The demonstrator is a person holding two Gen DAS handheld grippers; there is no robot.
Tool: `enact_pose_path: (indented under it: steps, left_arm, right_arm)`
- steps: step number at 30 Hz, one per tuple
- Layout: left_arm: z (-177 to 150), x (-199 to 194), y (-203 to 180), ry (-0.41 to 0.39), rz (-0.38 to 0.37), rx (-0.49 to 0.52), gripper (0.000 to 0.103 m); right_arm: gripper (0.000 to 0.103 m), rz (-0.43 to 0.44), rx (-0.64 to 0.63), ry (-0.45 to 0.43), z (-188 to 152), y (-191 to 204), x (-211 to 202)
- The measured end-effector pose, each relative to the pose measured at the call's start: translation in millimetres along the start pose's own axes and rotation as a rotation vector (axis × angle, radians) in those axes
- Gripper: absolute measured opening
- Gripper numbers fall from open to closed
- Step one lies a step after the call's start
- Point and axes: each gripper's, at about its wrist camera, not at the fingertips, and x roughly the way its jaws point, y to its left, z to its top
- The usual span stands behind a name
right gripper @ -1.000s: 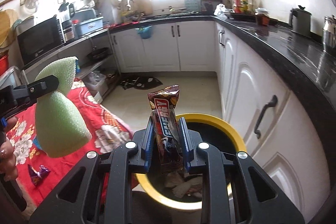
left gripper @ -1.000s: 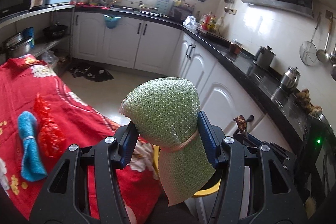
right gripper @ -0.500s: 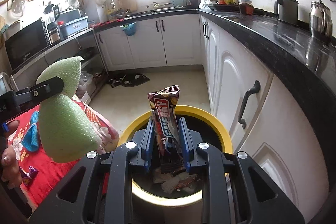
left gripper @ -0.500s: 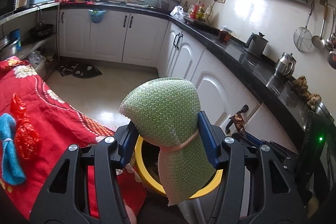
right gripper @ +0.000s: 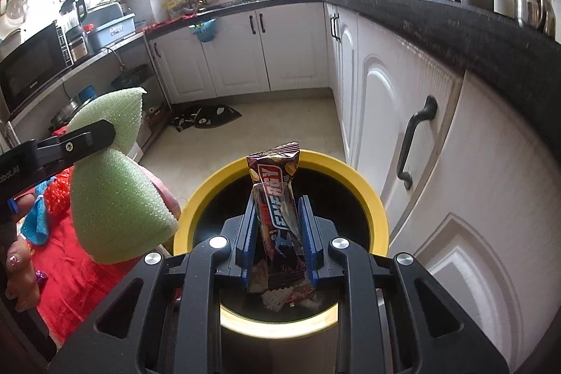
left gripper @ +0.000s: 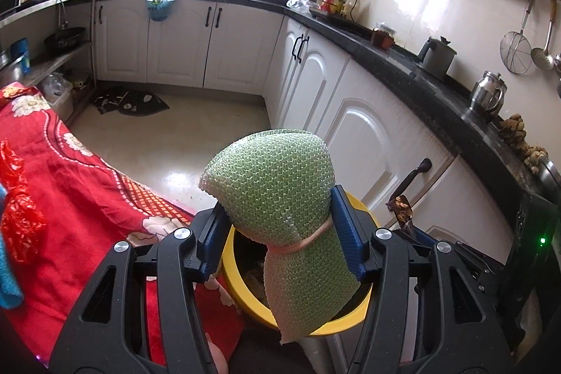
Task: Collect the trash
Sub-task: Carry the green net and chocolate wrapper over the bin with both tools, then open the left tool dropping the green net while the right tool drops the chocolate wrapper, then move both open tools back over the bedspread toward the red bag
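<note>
Trash is carried in both hand-held grippers above the bin (right gripper: 371, 198), a round yellow-rimmed pail standing on the floor between the red-covered desk (left gripper: 70, 184) on the left and the white cabinets (right gripper: 455, 198) on the right. A green foam net (left gripper: 277, 198), tied at its waist with a band, is clenched by the left hand-held gripper (left gripper: 277, 226); a snack wrapper (right gripper: 277, 198) is pinched between the narrowly set jaws of the right hand-held gripper (right gripper: 277, 226). Scraps are already seen at the bottom of the bin.

The step in hand is judged to be the drop. It would be done well if each piece were brought fully inside the rim before the jaws are let go. The wrapper is already over the opening. The net hangs at the left edge of the rim, so it should be carried further right first, or its wide bulb may catch the rim and fall onto the desk or floor. Light pieces drift, so a low release is advised.

The wrapper's long axis runs along the fingers, its crimped end pointing far and up. The net's long axis lies likewise, bulb far, flat tail near and down.
</note>
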Motion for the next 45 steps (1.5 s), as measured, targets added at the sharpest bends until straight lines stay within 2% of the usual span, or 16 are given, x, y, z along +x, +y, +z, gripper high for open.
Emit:
enact_pose_path:
  steps: [16, 17, 19, 23, 24, 27, 29, 31, 40, 45]
  left_arm:
    - [-6, 46, 11, 0.065, 0.038, -0.034, 0.051]
    - [-5, 50, 12, 0.071, 0.039, -0.041, 0.051]
    - [-5, 56, 14, 0.082, 0.034, -0.05, 0.054]
    - [-1, 63, 17, 0.089, 0.052, -0.065, 0.058]
    - [-1, 63, 18, 0.088, 0.052, -0.069, 0.061]
    - [1, 61, 20, 0.078, 0.059, -0.077, 0.076]
    - [2, 57, 20, 0.071, 0.063, -0.076, 0.08]
    - [3, 54, 20, 0.068, 0.064, -0.079, 0.089]
    - [12, 23, 28, 0.03, 0.061, -0.115, 0.092]
    - [17, -1, 38, -0.004, 0.054, -0.149, 0.092]
  right_arm:
    - [0.024, 0.009, 0.031, 0.065, -18, -4, 38]
    - [0.026, 0.003, 0.031, 0.062, -19, -4, 40]
    - [0.045, -0.009, 0.035, 0.059, -21, -5, 42]
    - [0.054, -0.021, 0.052, 0.058, -24, -9, 44]
    - [0.055, -0.023, 0.056, 0.056, -25, -10, 45]
    - [0.06, -0.025, 0.073, 0.05, -25, -14, 43]
    - [0.062, -0.03, 0.077, 0.04, -25, -15, 40]
    - [0.065, -0.029, 0.083, 0.035, -24, -17, 38]
    - [0.073, -0.029, 0.078, 0.003, -17, -9, 24]
    - [0.073, -0.012, 0.052, -0.027, -10, 5, 11]
